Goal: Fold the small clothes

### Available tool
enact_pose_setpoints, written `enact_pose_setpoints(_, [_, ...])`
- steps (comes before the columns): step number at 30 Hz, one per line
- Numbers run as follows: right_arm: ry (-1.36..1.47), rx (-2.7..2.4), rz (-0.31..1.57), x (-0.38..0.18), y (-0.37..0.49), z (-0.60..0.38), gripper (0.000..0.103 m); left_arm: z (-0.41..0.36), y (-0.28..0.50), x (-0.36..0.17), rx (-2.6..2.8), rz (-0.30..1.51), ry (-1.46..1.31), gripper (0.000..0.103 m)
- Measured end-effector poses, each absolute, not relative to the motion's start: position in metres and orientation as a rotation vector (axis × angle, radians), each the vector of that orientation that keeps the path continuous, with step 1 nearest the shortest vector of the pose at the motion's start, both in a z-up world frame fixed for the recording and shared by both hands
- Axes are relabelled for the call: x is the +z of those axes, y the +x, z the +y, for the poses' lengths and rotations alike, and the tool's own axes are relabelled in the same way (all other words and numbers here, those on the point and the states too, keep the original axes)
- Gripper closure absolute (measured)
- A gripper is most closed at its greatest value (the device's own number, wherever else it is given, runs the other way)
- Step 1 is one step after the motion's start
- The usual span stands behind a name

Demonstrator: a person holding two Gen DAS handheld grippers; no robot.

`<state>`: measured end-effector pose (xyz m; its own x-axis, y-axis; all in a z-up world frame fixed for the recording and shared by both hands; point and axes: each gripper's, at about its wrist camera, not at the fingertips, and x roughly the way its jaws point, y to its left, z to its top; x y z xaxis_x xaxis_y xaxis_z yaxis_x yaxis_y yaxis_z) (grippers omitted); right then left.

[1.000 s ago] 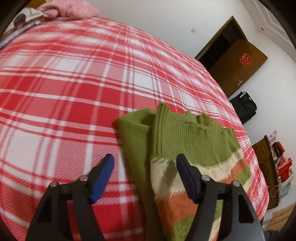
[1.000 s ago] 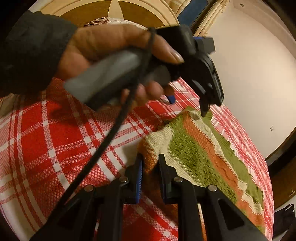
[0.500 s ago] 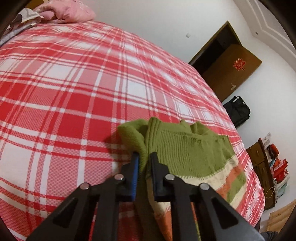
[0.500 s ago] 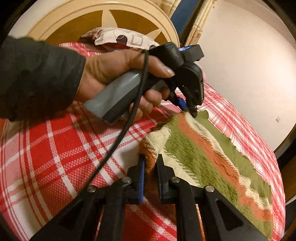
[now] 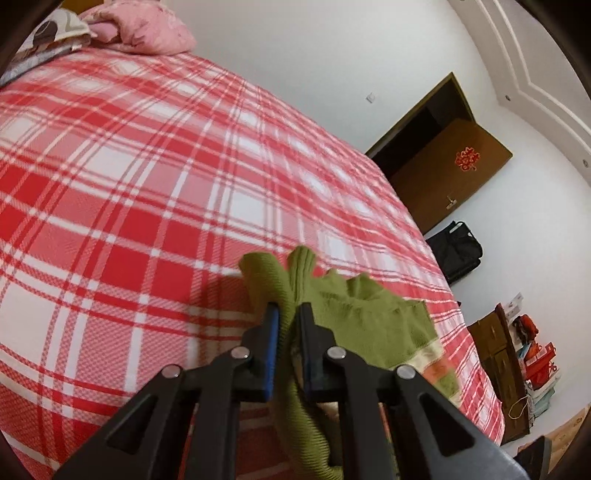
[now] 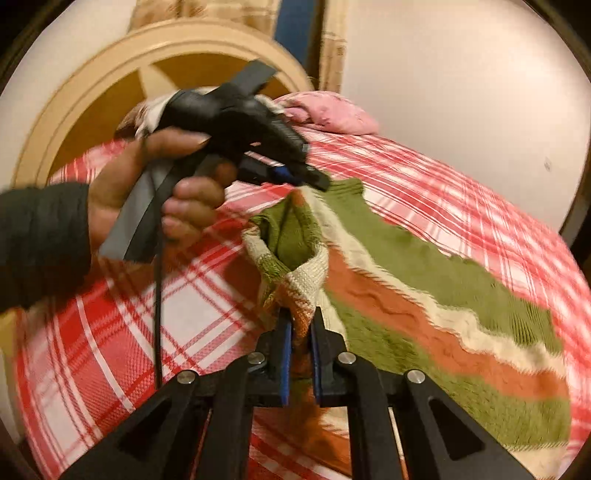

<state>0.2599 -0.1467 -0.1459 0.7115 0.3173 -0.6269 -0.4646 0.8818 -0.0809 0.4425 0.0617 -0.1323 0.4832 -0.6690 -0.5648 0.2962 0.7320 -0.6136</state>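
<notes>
A small knitted sweater [image 6: 424, 295], green with cream and orange bands, lies on a bed covered by a red and white plaid blanket [image 5: 129, 206]. Most of the garment rests flat on the blanket, spreading away to the right in the right wrist view, while its near edge is drawn up off the bed into a loose pocket of fabric.

The right tongs [image 6: 300, 328] are pressed nearly together, pinching a gathered bit of the striped cream and orange edge, which bunches up just above the blue-lined pads. The left tongs [image 5: 286, 317] are likewise almost closed, clamping a ribbed green fold that runs down between the two fingers and bulges out past their tips; the green part of the garment hangs to the right of them. Both pairs have just been closing, each with knit fabric between the pads.

In the right wrist view the left tongs reach the far green corner of the sweater, carried by a person's hand [image 6: 155, 192] wrapped around a grey handle, with a dark sleeve [image 6: 40, 243] at the wrist and a black cable [image 6: 159, 295] hanging down from the handle.

At the head of the bed lies a pink pillow [image 5: 147, 33] against a round wooden headboard [image 6: 110, 92]. Beyond the bed's far side stands a brown door [image 5: 450, 177] with a red ornament, and a black bag [image 5: 458, 254] sits on the floor by the white wall.
</notes>
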Motion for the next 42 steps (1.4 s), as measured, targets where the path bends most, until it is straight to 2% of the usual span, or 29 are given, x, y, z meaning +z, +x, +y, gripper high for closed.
enact_pose_setpoints(7, [-0.125, 0.397, 0.583, -0.115, 0.255, -0.190, 0.097, 0.024, 0.440, -0.098, -0.664, 0.822, -0.460, 0.093])
enact_pose_setpoints(16, [-0.051, 0.315, 0.534, -0.089, 0.236, -0.263, 0.097, -0.068, 0.447, -0.067, -0.777, 0.787, -0.427, 0.094])
enact_pose_setpoints(25, [0.075, 0.206, 0.559, -0.092, 0.219, -0.343, 0.097, -0.176, 0.445, -0.068, -0.884, 0.838, -0.332, 0.096])
enact_pose_setpoints(30, [0.181, 0.182, 0.668, -0.123, 0.209, -0.388, 0.097, -0.203, 0.434, -0.080, -0.889, 0.901, -0.270, 0.094])
enact_pose_setpoints(32, [0.206, 0.188, 0.701, -0.137, 0.204, -0.394, 0.097, -0.202, 0.428, -0.078, -0.860, 0.903, -0.213, 0.087])
enact_pose_setpoints(33, [0.209, 0.183, 0.714, -0.143, 0.203, -0.394, 0.097, -0.199, 0.426, -0.077, -0.838, 0.896, -0.192, 0.076])
enact_pose_setpoints(34, [0.216, 0.178, 0.723, -0.149, 0.201, -0.395, 0.097, -0.192, 0.422, -0.074, -0.824, 0.880, -0.169, 0.057])
enact_pose_setpoints(36, [0.250, 0.173, 0.741, -0.159, 0.201, -0.400, 0.097, -0.184, 0.414, -0.071, -0.802, 0.857, -0.115, 0.036])
enact_pose_setpoints(42, [0.297, 0.188, 0.737, -0.161, 0.196, -0.410, 0.097, -0.159, 0.399, -0.081, -0.747, 0.834, -0.046, 0.036])
